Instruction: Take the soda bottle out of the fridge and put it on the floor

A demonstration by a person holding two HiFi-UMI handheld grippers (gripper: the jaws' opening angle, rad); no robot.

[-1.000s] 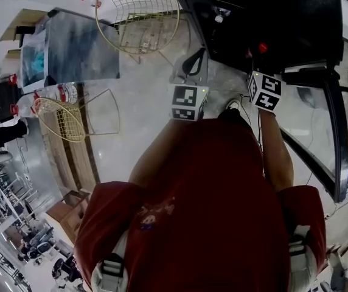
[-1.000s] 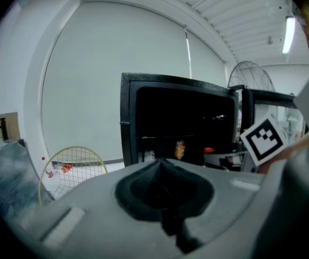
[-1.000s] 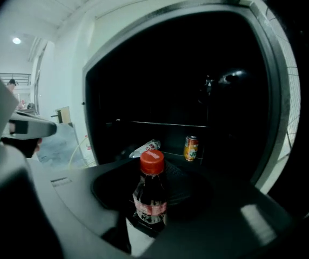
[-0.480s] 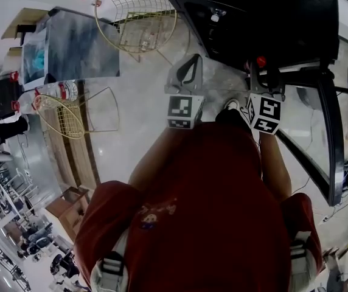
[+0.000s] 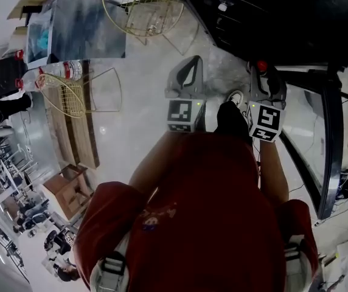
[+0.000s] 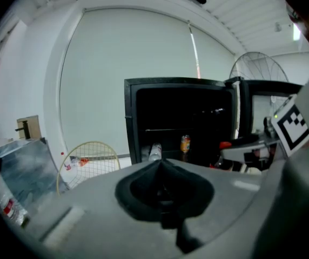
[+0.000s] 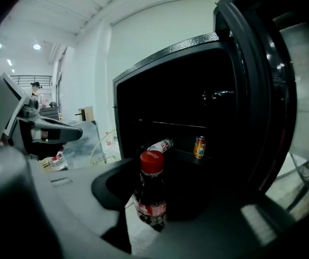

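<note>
Label print on the soda bottle [image 7: 150,198] is unreadably blurred

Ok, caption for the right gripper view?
The right gripper grips a red-capped soda bottle before the open fridge.

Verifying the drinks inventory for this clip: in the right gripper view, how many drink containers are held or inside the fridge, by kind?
soda bottle, dark, red cap, held: 1
clear bottle, lying down: 1
can: 1
Total: 3
</note>
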